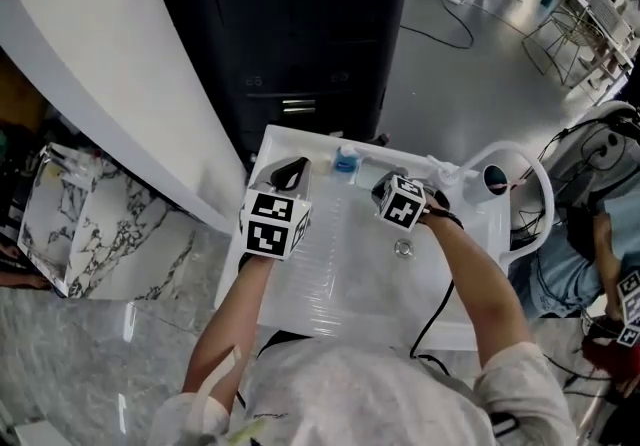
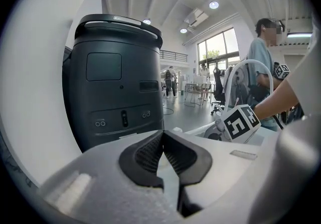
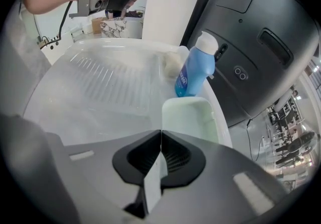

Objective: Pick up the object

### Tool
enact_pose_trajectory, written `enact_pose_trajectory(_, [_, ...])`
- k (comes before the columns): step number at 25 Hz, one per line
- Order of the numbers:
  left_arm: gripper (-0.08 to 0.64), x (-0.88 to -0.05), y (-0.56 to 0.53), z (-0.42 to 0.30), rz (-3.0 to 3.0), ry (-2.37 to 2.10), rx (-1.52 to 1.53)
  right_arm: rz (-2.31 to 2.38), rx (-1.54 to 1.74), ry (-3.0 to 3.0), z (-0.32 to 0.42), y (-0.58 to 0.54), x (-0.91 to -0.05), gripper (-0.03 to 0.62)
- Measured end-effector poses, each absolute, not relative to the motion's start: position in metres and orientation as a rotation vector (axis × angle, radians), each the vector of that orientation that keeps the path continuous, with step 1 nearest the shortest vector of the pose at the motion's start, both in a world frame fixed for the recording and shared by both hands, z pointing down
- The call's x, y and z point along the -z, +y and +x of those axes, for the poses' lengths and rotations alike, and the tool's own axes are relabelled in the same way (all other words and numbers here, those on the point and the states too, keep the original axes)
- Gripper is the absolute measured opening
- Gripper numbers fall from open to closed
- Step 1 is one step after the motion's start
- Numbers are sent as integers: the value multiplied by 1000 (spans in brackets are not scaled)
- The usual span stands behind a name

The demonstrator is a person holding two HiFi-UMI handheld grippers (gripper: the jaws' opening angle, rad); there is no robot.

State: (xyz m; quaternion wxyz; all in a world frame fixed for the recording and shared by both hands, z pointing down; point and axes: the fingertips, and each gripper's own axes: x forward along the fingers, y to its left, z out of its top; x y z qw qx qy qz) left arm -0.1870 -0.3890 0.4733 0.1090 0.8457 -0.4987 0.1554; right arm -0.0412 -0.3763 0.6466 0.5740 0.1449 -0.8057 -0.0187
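A pale green, thin-walled container point(image 3: 190, 117) sits at the edge of the white sink basin point(image 3: 100, 87). My right gripper point(image 3: 161, 132) points steeply down, and its jaws are shut on the container's near wall, which shows as a thin pale strip between the pads. In the head view, this gripper point(image 1: 385, 190) is at the basin's far side, next to the blue bottle point(image 1: 347, 162). My left gripper point(image 2: 163, 135) is shut with nothing between its pads. It hovers over the basin's far left part point(image 1: 290, 174).
A blue bottle point(image 3: 193, 75) with a white cap stands just beyond the container, with a pale lump point(image 3: 172, 65) beside it. A large dark machine point(image 1: 290, 24) stands behind the basin. A white chair point(image 1: 515, 184) and a seated person are at the right. The drain point(image 1: 403, 249) lies mid-basin.
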Motion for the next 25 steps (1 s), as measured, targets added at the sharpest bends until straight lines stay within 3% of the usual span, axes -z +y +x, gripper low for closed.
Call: enact_pose_trajectory(25, [2,-453,-379,-174,2536,-1470,-441,633,17,-2133,-52,-394,-567,9])
